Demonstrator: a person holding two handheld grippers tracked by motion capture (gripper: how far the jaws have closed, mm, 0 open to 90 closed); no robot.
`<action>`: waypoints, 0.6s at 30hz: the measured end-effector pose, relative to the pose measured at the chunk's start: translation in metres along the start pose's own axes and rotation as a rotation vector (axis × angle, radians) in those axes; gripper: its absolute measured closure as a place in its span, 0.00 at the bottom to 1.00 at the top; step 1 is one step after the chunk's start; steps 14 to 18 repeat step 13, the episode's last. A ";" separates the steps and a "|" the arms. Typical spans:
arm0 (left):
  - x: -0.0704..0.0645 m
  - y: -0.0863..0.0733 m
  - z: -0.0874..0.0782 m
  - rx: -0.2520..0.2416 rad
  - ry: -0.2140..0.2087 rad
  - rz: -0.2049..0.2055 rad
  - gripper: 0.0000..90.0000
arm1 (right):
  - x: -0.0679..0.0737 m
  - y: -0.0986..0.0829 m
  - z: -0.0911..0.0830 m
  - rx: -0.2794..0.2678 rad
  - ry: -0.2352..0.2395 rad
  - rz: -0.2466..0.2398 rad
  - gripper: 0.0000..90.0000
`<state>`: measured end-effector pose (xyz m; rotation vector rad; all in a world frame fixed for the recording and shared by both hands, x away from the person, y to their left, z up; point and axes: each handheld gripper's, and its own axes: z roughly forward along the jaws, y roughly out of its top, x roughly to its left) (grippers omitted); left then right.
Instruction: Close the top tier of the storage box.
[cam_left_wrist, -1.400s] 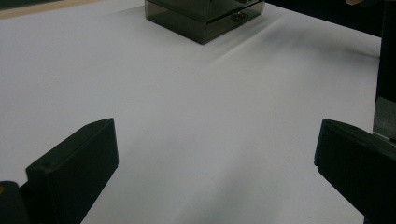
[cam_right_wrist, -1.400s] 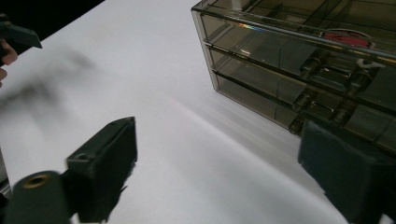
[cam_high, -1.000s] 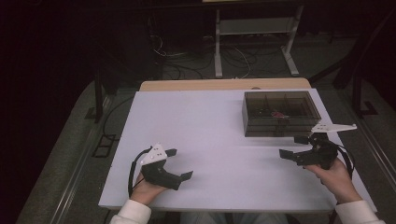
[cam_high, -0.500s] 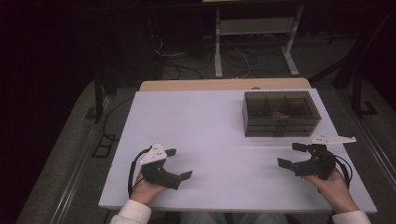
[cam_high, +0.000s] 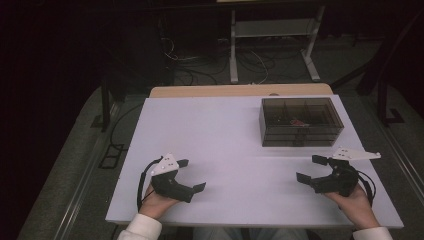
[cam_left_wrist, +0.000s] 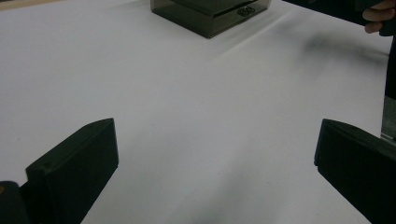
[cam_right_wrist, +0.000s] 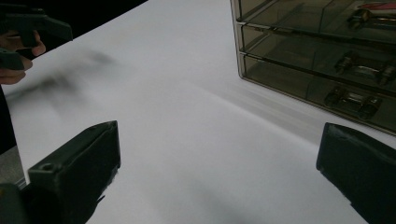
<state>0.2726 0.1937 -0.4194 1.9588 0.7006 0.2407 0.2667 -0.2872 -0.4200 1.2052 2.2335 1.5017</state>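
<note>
White and matte, the table (cam_high: 230, 135) has a smooth rectangular top with a strip of pale wood along its far edge, and dark floor with cables lies beyond it.

The left gripper (cam_high: 189, 175) sits near the front edge, left of the middle, held by a hand in a white sleeve. Its two black, blocky jaws stand wide apart with nothing between them, and a flat grey plate rides on top of it. The right gripper (cam_high: 311, 169) sits near the front right corner, also wide open and holding nothing, with its own pointed grey plate above.

A drawer box (cam_high: 301, 121) of smoky, see-through plastic stands toward the far right corner, square-edged, well apart from both grippers and nearer the right one.

From above, the box shows an open top split into compartments, with something red in one of them. The right gripper view brings out the box (cam_right_wrist: 322, 56) from the side: stacked shallow drawers, each with a small clear handle on its front. The left gripper view catches one corner of the box (cam_left_wrist: 210, 14) far off, with the other hand at the upper right.

Bare tabletop spreads between the grippers and across the whole left half, and a strip of open surface separates the right gripper from the box's front.
</note>
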 end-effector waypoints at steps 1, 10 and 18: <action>0.000 0.000 0.000 0.001 0.000 0.001 0.00 | 0.000 -0.001 0.000 -0.003 0.001 0.001 0.00; 0.000 0.000 0.002 0.012 0.004 0.002 0.00 | -0.001 -0.007 0.000 0.004 -0.013 -0.010 0.00; 0.001 -0.001 0.002 0.014 0.005 0.001 0.00 | 0.000 -0.007 -0.001 -0.006 -0.014 -0.021 0.00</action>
